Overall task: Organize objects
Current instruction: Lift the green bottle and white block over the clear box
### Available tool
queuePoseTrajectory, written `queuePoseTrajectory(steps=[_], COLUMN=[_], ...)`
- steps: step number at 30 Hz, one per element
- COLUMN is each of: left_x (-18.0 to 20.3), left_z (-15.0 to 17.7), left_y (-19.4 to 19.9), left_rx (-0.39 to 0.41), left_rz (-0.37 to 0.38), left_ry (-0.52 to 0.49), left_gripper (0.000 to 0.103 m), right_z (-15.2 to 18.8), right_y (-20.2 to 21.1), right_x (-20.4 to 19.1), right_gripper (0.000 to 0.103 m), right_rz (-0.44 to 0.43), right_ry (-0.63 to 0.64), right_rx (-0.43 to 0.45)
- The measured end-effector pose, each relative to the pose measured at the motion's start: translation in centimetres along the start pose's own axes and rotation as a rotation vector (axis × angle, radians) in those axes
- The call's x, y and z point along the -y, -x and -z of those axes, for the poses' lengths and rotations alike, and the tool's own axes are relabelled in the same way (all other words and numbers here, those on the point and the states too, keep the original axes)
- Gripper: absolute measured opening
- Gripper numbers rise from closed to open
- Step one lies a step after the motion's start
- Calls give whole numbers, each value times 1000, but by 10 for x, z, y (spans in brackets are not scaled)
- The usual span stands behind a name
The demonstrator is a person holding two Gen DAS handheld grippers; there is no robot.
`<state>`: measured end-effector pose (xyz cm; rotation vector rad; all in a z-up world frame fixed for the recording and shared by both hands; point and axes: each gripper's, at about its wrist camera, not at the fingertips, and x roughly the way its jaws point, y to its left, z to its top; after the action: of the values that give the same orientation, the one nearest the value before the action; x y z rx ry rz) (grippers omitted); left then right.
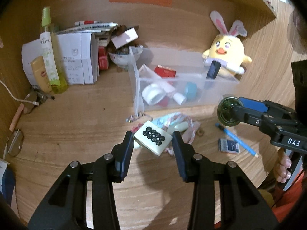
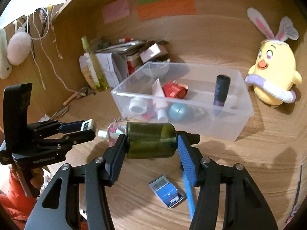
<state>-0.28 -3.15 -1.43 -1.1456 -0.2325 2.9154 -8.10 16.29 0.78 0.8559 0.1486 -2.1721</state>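
My left gripper (image 1: 153, 141) is clamped on a mahjong tile (image 1: 152, 140), my right gripper (image 2: 151, 143) on a green bottle (image 2: 151, 140), both held off the desk (image 1: 76, 126), presumably bound for the clear bin (image 2: 239, 118) ahead. A matchbox (image 2: 166, 190) and blue pen (image 2: 189, 193) lie below; nothing blocks the bin.

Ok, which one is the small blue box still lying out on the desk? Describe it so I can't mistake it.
Start at the clear plastic bin in the middle of the wooden desk. On the bare wood in front of it, nearer the grippers, lies a small flat blue box beside a light blue pen. It is the only rectangular blue thing outside the bin, with a pale grey end.
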Motion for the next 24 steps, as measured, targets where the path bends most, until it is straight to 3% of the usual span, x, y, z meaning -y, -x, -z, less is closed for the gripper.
queuePoseTrajectory(steps=[14, 24], left_x=[15, 26], left_z=[-37, -60], left_y=[12, 6], left_rx=[120, 150], left_rz=[44, 64], left_ry=[-6, -25], left_gripper=[41, 41], right_z=[-27, -46], right_y=[22, 24], right_x=[26, 48], right_gripper=[50, 50], right_rz=[24, 86], right_ry=[-43, -80], right_rx=[107, 163])
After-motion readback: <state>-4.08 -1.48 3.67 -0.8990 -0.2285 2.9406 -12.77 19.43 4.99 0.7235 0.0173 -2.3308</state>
